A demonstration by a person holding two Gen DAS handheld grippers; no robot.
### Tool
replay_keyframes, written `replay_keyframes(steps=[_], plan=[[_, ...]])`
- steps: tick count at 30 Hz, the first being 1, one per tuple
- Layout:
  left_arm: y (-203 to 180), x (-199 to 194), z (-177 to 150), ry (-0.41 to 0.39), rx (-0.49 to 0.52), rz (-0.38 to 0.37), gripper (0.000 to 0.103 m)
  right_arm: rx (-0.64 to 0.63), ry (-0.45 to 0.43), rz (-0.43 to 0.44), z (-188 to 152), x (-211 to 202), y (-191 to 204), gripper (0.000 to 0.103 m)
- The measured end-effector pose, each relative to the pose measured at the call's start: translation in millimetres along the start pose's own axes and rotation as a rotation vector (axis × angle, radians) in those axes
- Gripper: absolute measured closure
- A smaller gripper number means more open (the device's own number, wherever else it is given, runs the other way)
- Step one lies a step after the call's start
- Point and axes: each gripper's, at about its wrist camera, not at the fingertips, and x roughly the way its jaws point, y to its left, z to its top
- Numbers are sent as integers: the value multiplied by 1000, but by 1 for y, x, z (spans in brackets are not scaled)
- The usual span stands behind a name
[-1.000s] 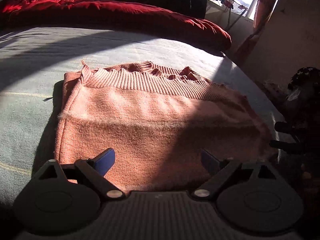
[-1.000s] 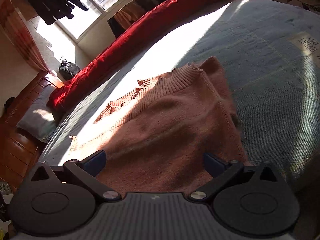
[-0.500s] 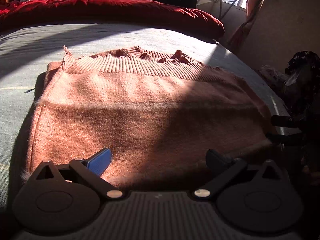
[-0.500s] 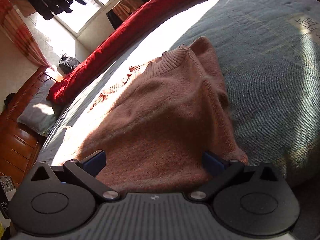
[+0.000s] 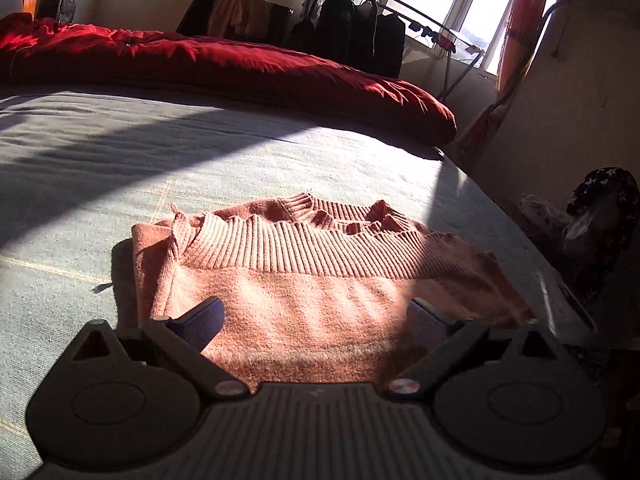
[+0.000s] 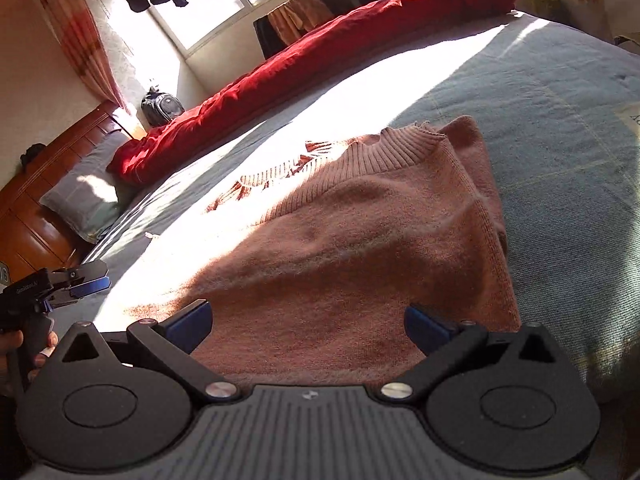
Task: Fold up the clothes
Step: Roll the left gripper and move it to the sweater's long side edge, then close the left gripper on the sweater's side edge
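Note:
A folded salmon-pink knit sweater (image 5: 320, 252) lies flat on the grey-blue bedspread (image 5: 200, 168), ribbed collar on its far side. My left gripper (image 5: 316, 308) hovers over the sweater's near edge. Its jaws stand wide and are closing; sweater fabric lies under the gap, and the pads do not press it. In the right wrist view the same sweater (image 6: 360, 220) fills the middle, half in shadow. My right gripper (image 6: 306, 314) is open over its near edge, holding nothing. The left gripper (image 6: 80, 280), held in a hand, shows at that view's left edge.
A rolled red duvet (image 5: 240, 68) lies along the far side of the bed. A grey pillow (image 6: 80, 196) rests against a wooden headboard (image 6: 36, 200). A rack of dark clothes (image 5: 360, 32) stands by the windows. The bed's right edge (image 5: 560, 288) drops beside a dark patterned bundle (image 5: 604, 216).
The left wrist view pushed in over the sweater, then drew back, so more bedspread shows around it. The right view rolled slightly, and the left gripper came into it at the left edge.

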Motion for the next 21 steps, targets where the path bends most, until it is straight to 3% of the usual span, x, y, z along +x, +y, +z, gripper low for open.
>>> replay_keyframes(steps=[6, 11, 15, 19, 21], plan=[[45, 42, -1, 83, -156, 3, 14, -42, 0, -45, -1, -3, 11, 0], [47, 30, 1, 50, -159, -32, 14, -46, 9, -80, 1, 0, 13, 0], [60, 7, 14, -3, -164, -17, 14, -67, 13, -77, 4, 6, 21, 0], [94, 1, 15, 3, -279, -24, 16, -90, 28, -62, 6, 14, 31, 0], [113, 5, 10, 27, -353, -43, 26, -94, 33, -50, 8, 17, 35, 0]])
